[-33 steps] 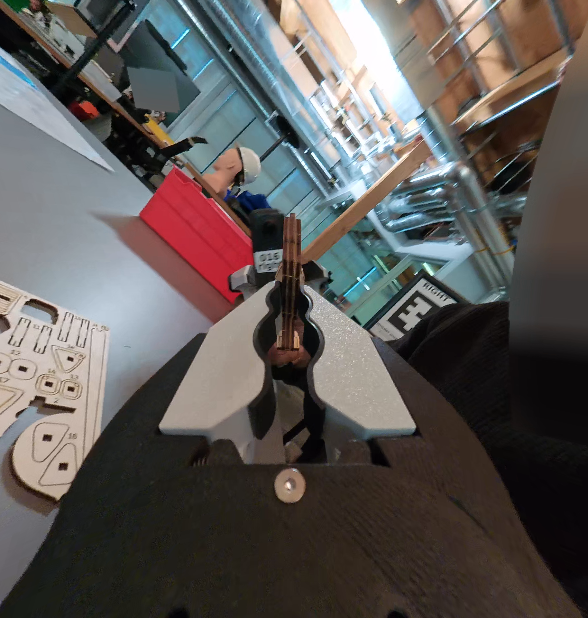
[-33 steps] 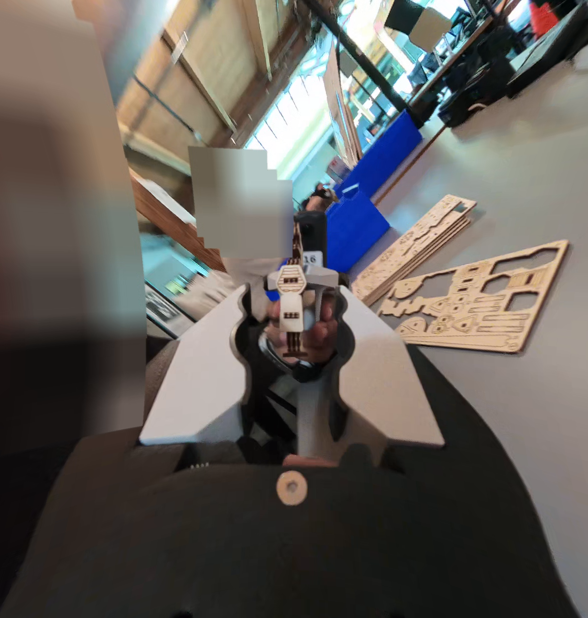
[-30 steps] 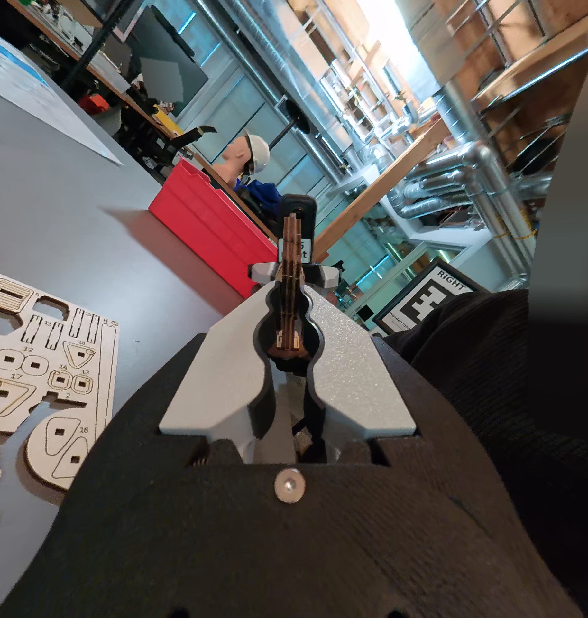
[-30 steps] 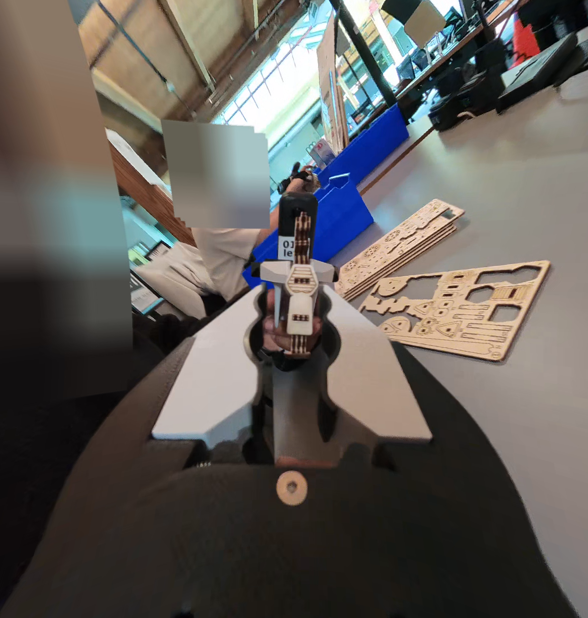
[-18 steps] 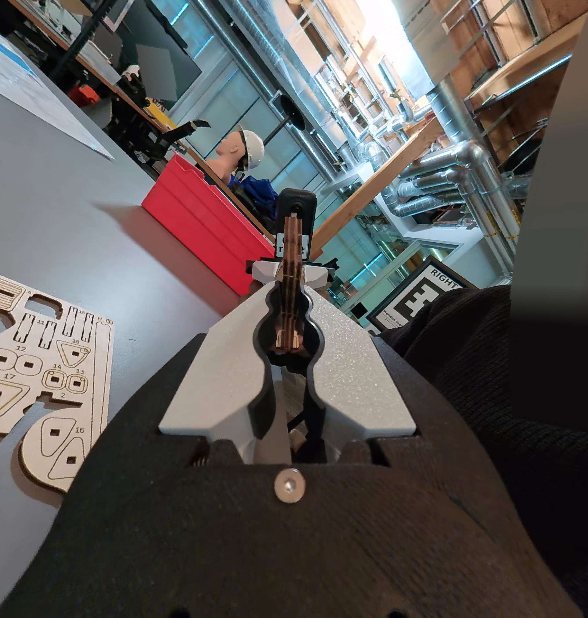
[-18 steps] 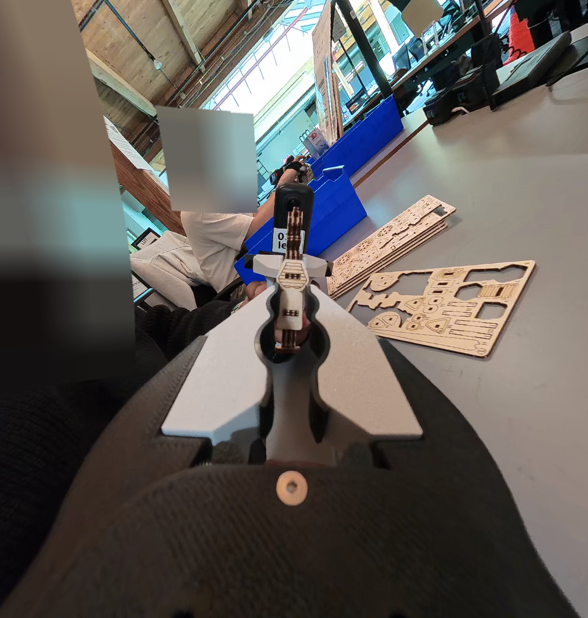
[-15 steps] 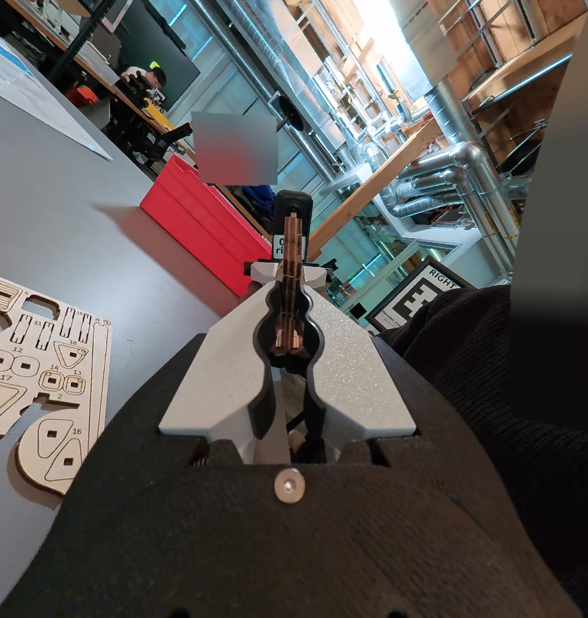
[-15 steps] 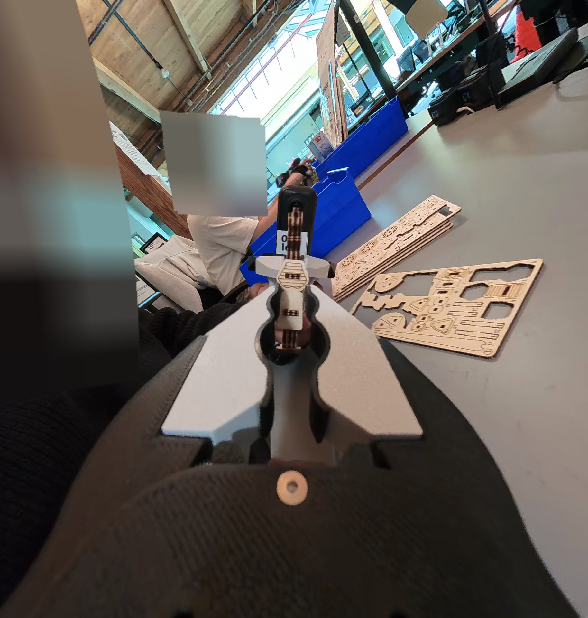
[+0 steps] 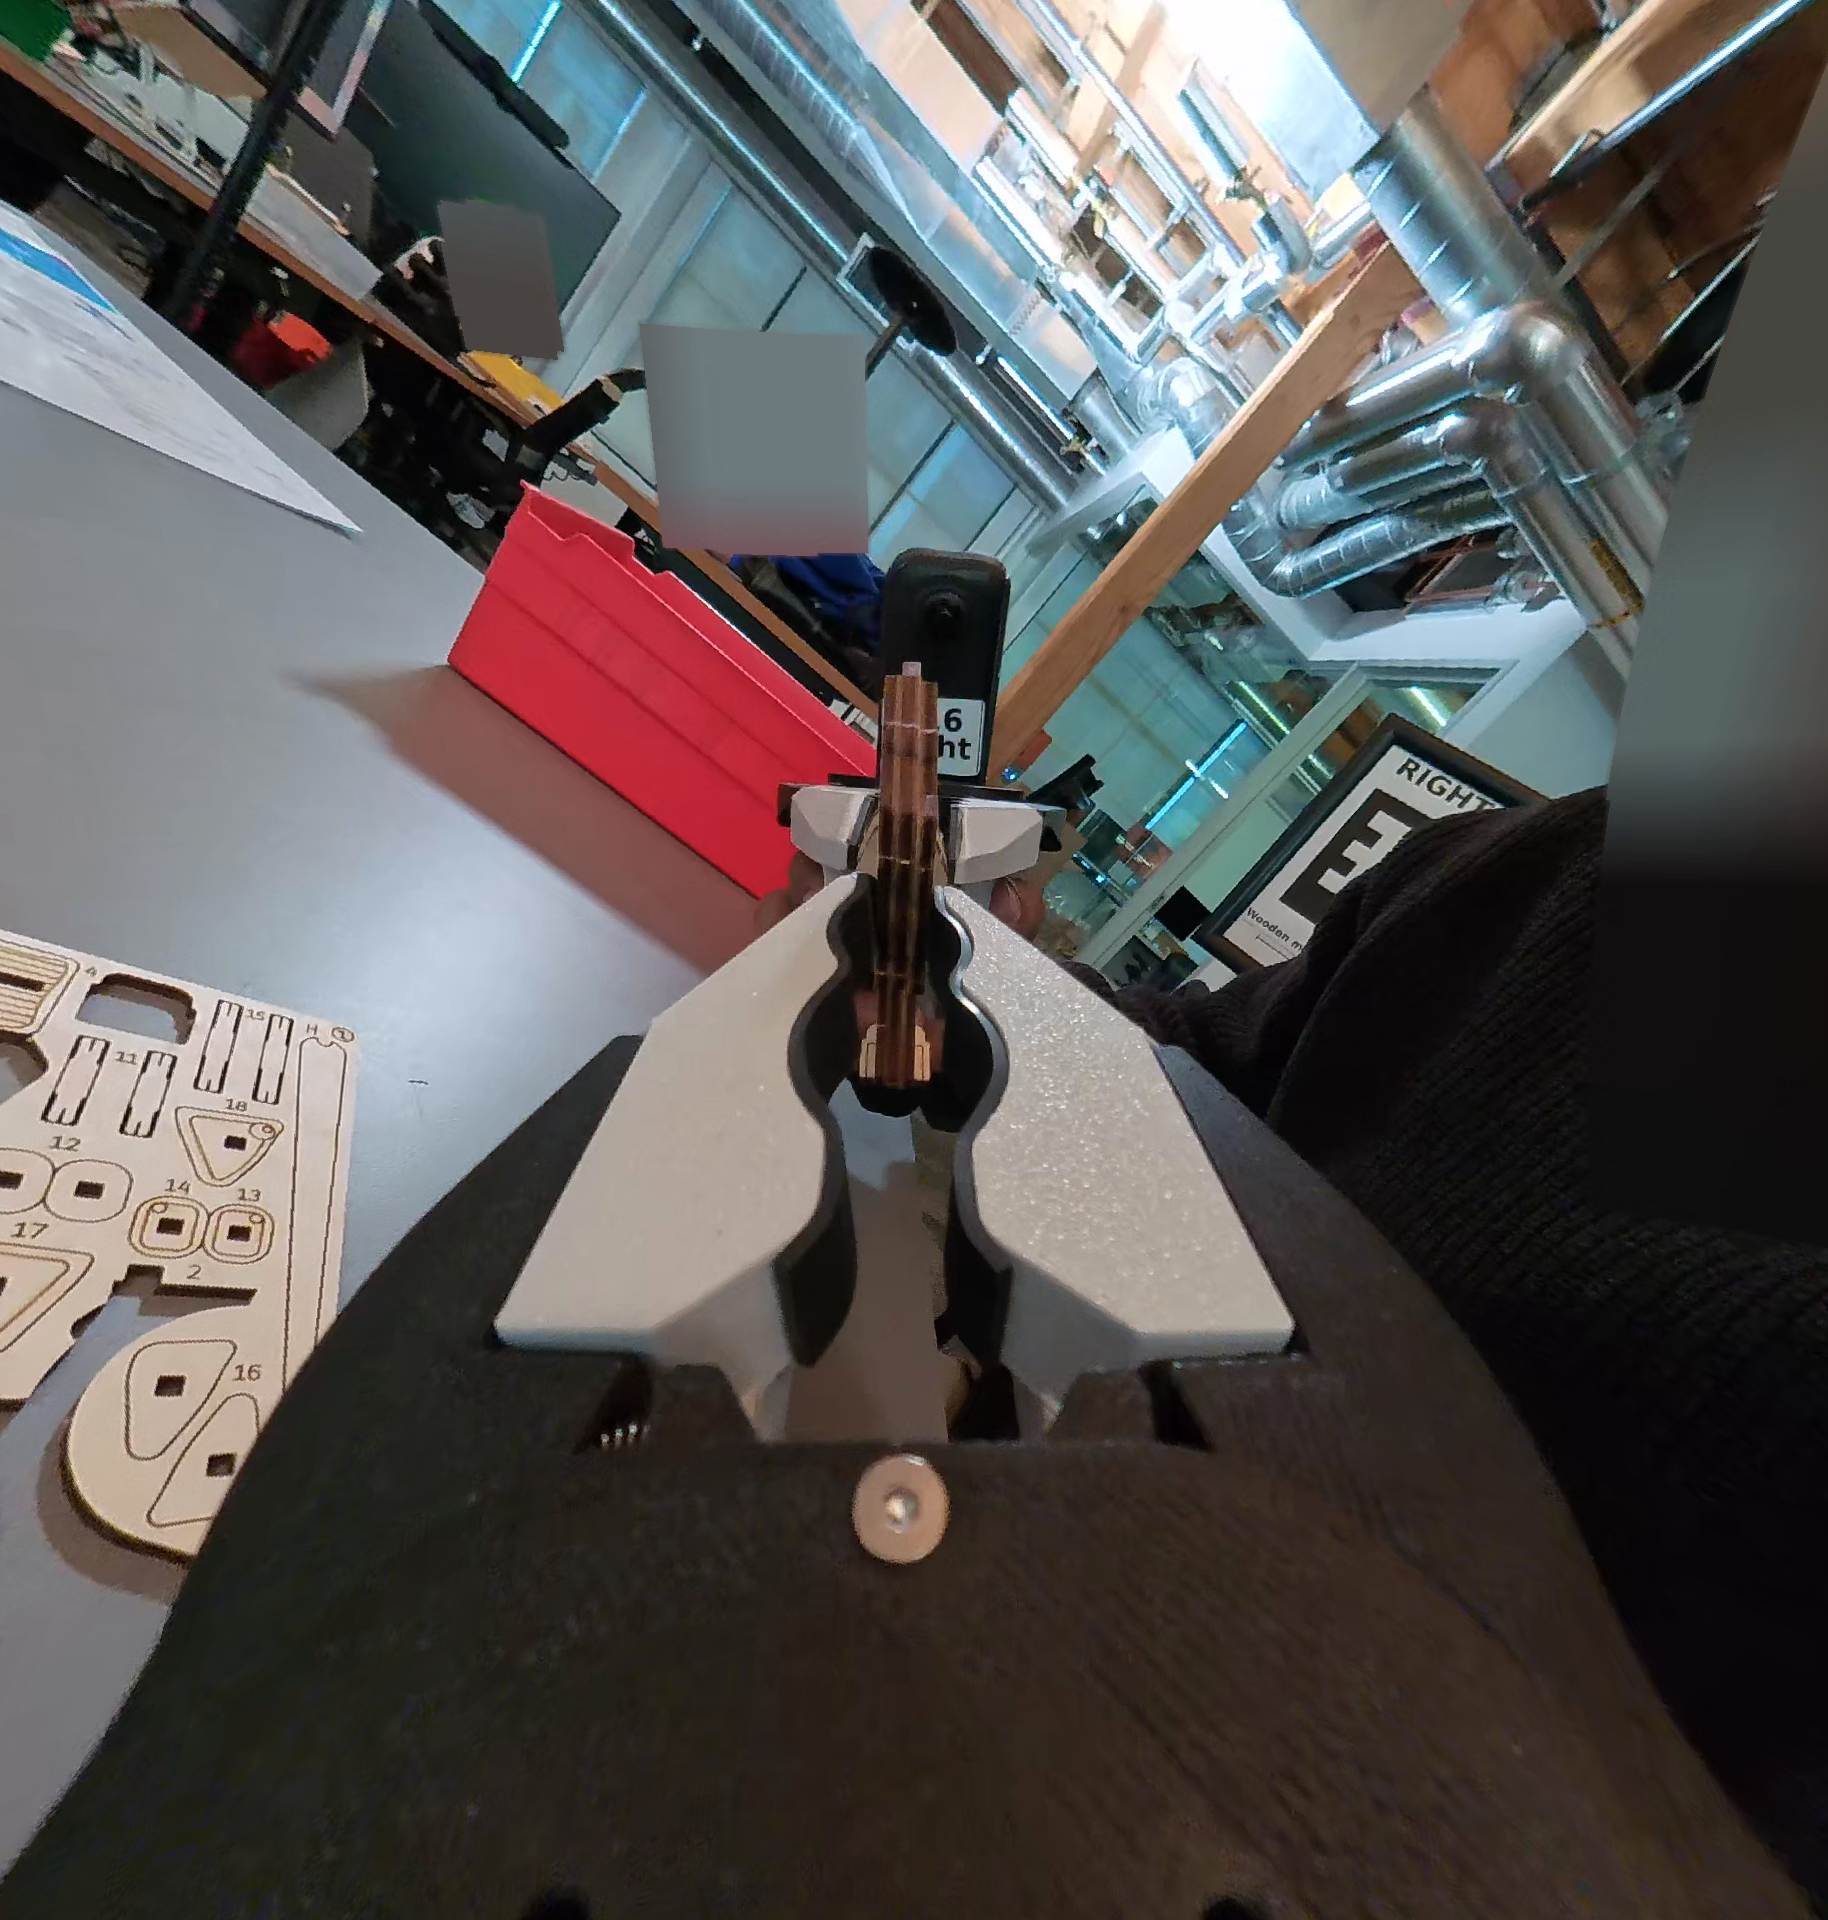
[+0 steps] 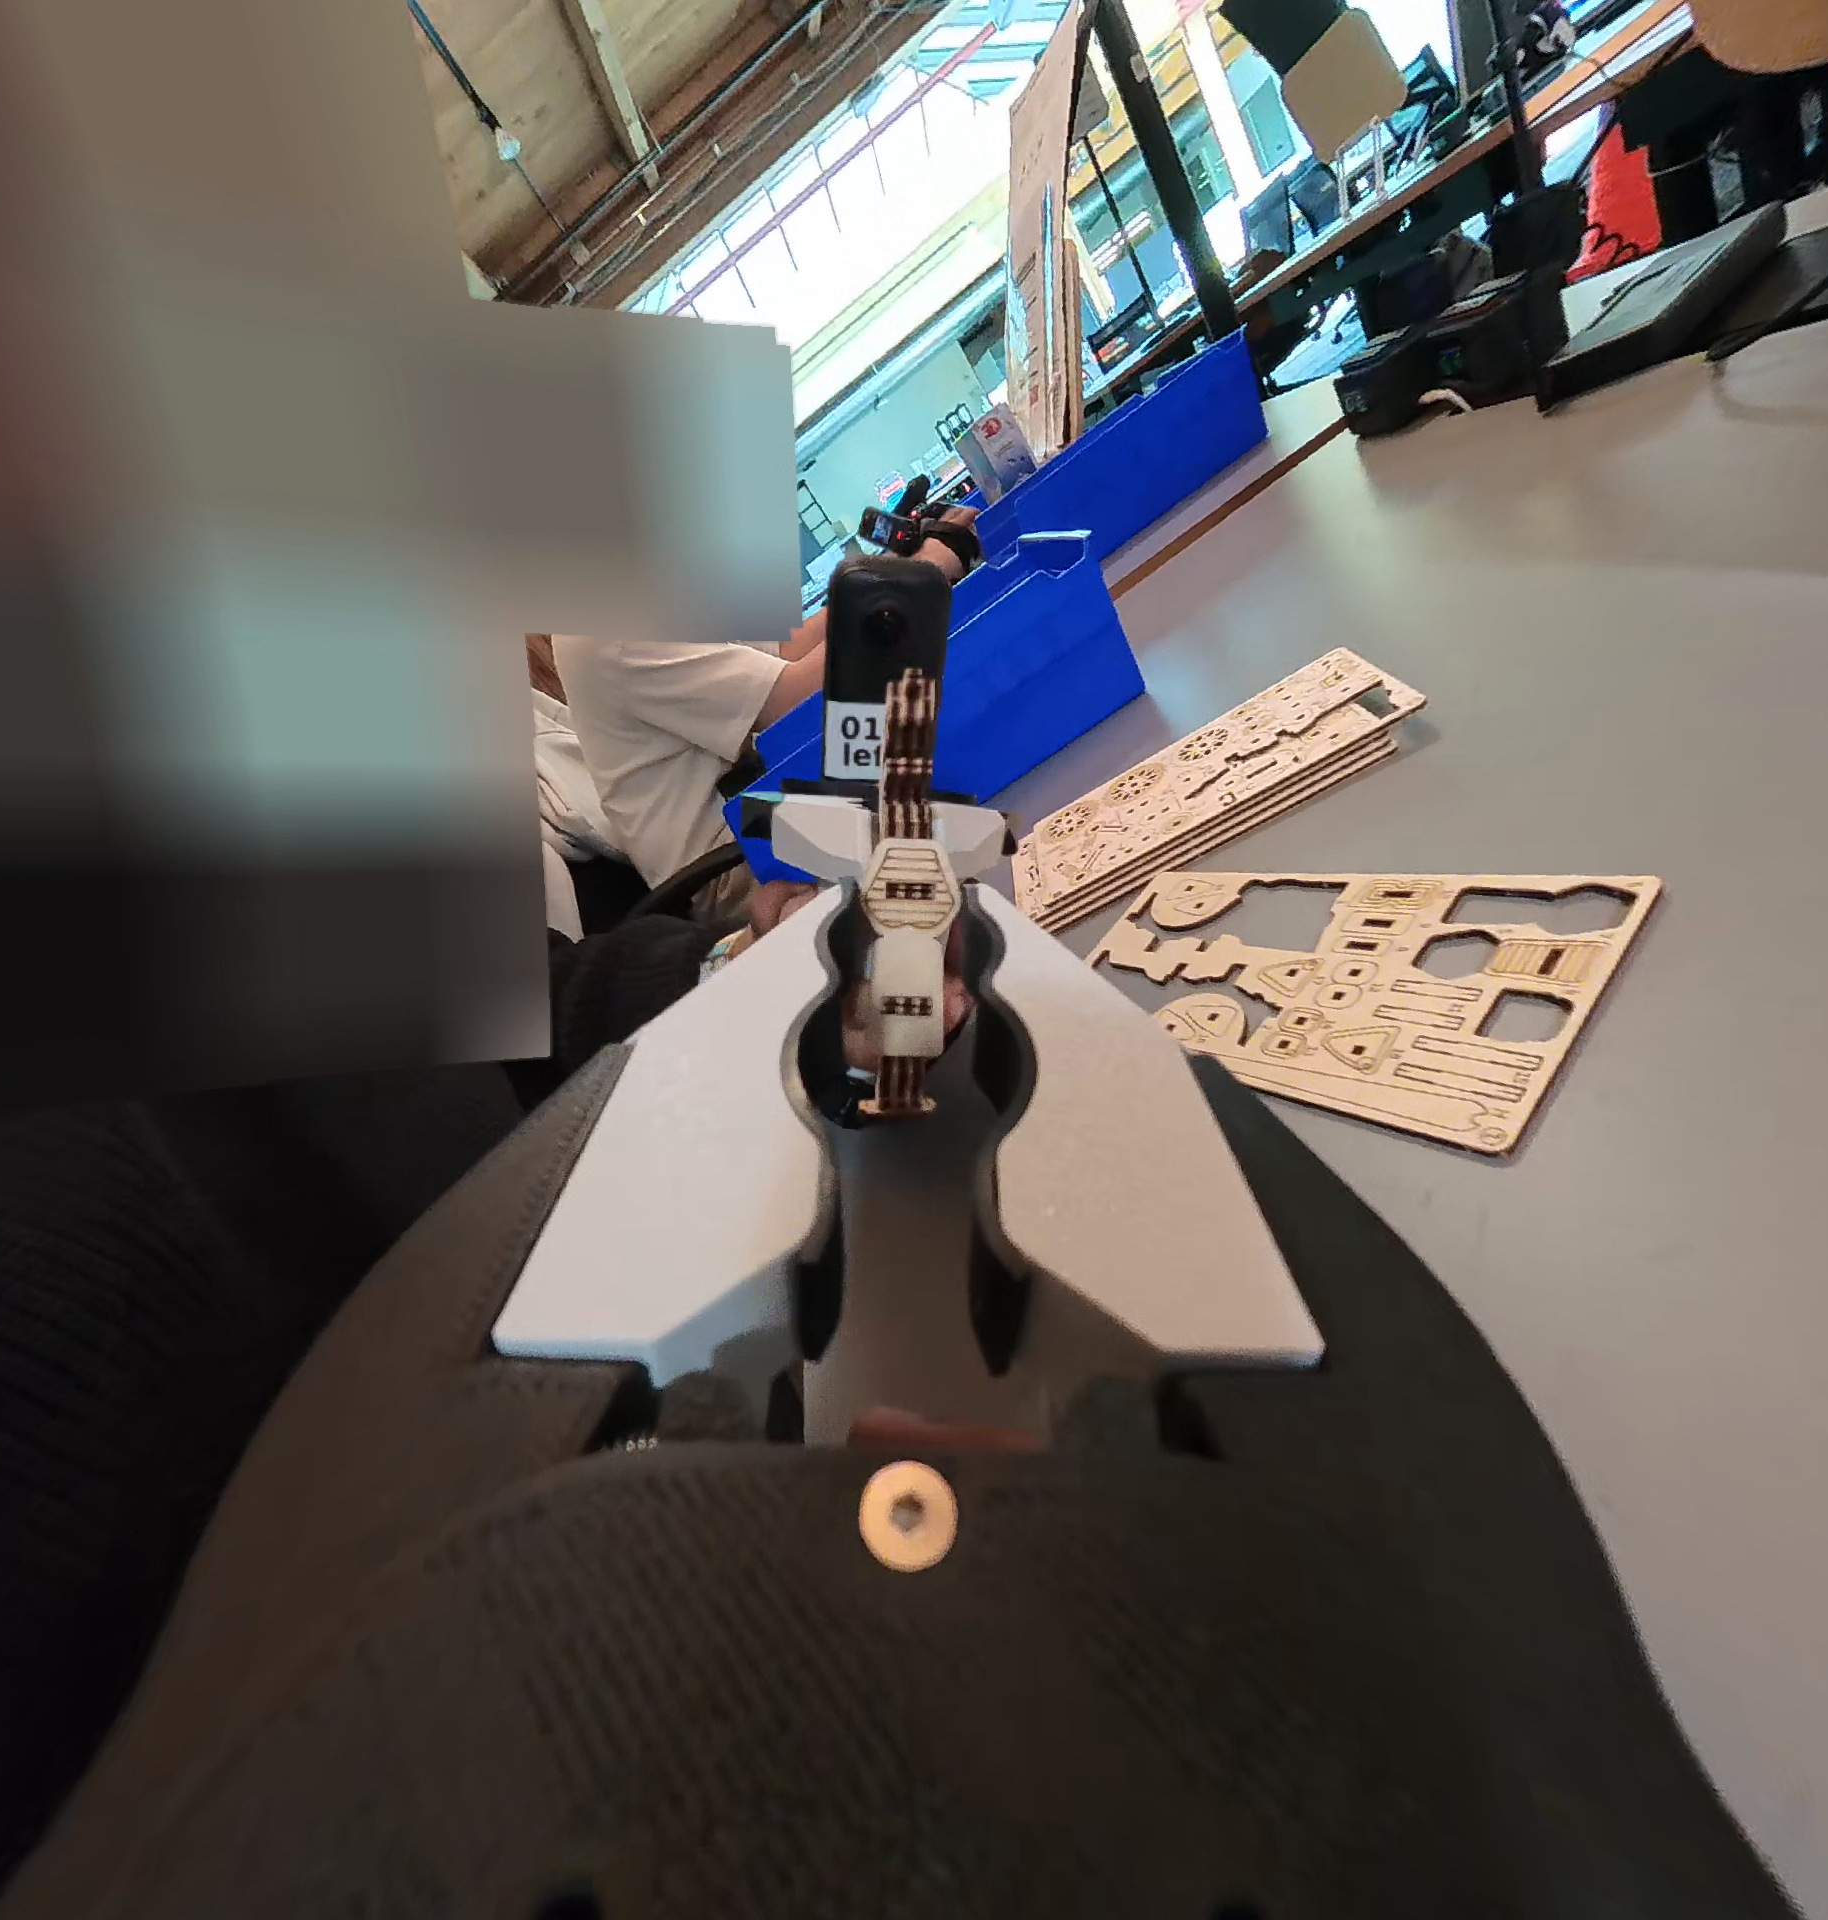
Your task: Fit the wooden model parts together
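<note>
The wooden model [image 9: 908, 790] is a slim stack of laser-cut plates seen edge-on, held in the air between both grippers. My left gripper [image 9: 905, 888] is shut on its lower part. In the right wrist view the model [image 10: 908, 997] shows two pale cross plates on dark-edged strips. My right gripper [image 10: 907, 896] is shut on it from the opposite side. The grippers face each other: the right gripper's grey fingertips [image 9: 827, 831] flank the model in the left wrist view, and the left gripper's fingertips [image 10: 816, 842] flank it in the right wrist view.
A punched parts sheet [image 9: 141, 1195], a red bin [image 9: 640, 717] and a paper sheet [image 9: 79, 384] lie on the grey table. The right wrist view shows another punched sheet [image 10: 1388, 997], a stack of sheets [image 10: 1222, 790], blue bins [image 10: 1035, 665] and a seated person [image 10: 661, 748].
My right gripper's jaws have narrowed from wide apart to shut on the model. The left gripper has kept its grip. Both views have shifted slightly.
</note>
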The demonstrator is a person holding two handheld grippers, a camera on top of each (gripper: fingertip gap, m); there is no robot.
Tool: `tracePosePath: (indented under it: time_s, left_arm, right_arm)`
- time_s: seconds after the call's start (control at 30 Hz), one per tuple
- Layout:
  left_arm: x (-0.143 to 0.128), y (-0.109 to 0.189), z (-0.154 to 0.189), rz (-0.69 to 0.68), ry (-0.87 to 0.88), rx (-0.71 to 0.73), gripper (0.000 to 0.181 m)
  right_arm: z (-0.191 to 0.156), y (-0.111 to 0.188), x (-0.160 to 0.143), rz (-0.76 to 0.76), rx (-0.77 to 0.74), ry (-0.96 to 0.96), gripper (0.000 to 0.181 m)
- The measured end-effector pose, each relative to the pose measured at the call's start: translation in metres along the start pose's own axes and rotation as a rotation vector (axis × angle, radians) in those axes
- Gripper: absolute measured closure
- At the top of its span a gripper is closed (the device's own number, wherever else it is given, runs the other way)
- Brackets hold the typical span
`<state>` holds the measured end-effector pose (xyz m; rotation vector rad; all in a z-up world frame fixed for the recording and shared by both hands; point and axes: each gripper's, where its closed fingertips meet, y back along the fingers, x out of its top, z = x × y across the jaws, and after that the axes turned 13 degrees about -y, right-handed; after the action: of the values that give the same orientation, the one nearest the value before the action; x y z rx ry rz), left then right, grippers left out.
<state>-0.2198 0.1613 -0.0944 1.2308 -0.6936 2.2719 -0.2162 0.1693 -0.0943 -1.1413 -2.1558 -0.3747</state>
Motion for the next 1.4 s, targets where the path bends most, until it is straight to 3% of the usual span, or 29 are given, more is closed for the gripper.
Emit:
tracePosePath:
  time_s: [0.1,0.27,0.33,0.43,0.7,1.4]
  left_arm:
    - [0.001,-0.001,0.001,0.022,0.024,-0.011,0.174]
    - [-0.008,-0.009,0.006,-0.012,0.039,-0.029,0.150]
    - [-0.009,-0.010,0.005,-0.003,0.031,-0.015,0.152]
    - [-0.003,-0.007,0.005,0.041,0.019,-0.005,0.176]
    - [0.000,-0.003,0.007,0.032,-0.040,-0.010,0.175]
    - [-0.005,-0.004,0.009,-0.028,-0.053,-0.018,0.175]
  right_arm:
    - [0.000,0.000,0.002,0.019,0.014,-0.026,0.164]
    - [-0.001,0.001,0.007,0.060,0.049,-0.090,0.163]
    - [-0.002,0.000,0.005,0.059,0.065,-0.112,0.163]
    - [-0.004,-0.004,0.001,0.046,0.069,-0.113,0.163]
    - [-0.006,-0.002,0.003,0.054,0.080,-0.119,0.158]
    - [-0.009,0.004,0.000,-0.026,0.082,-0.103,0.172]
